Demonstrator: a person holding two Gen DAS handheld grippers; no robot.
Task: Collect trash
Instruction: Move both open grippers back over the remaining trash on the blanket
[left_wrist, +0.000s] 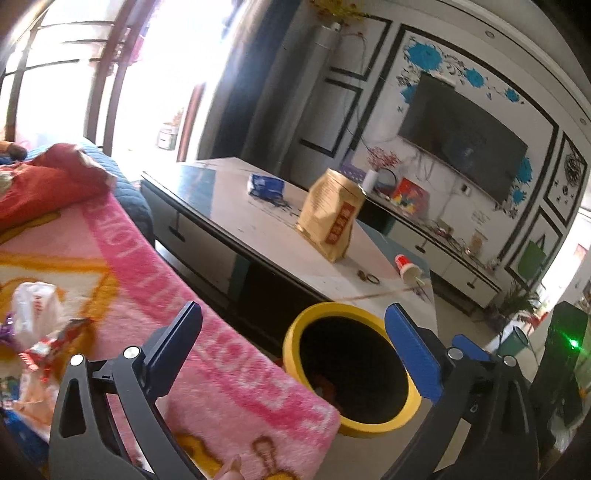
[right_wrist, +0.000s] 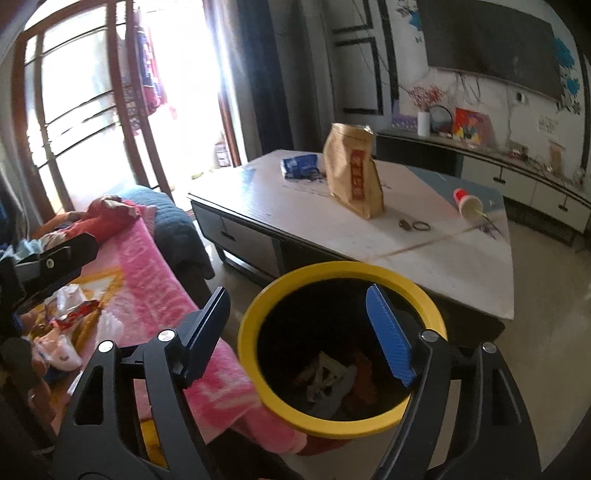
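- Yellow-rimmed round black bin (right_wrist: 341, 347) stood on the floor between the pink blanket-covered sofa (left_wrist: 207, 332) and the low white-topped coffee table (right_wrist: 436, 258); crumpled wrappers already lay inside.
- Right gripper (right_wrist: 306, 328) hung over the bin mouth, jaws spread, nothing between them.
- Left gripper (left_wrist: 295, 339) likewise released and empty.
- Still to collect, by my reading: white plastic bag (left_wrist: 35, 314) and red foil wrapper (left_wrist: 55, 347) on the blanket; tipped red-and-white paper cup (right_wrist: 467, 203), tan paper pouch (right_wrist: 354, 173), blue packet (right_wrist: 300, 166) on the table.

Open bin mouth (right_wrist: 341, 362) between blanket (right_wrist: 155, 280) and table (right_wrist: 461, 266)
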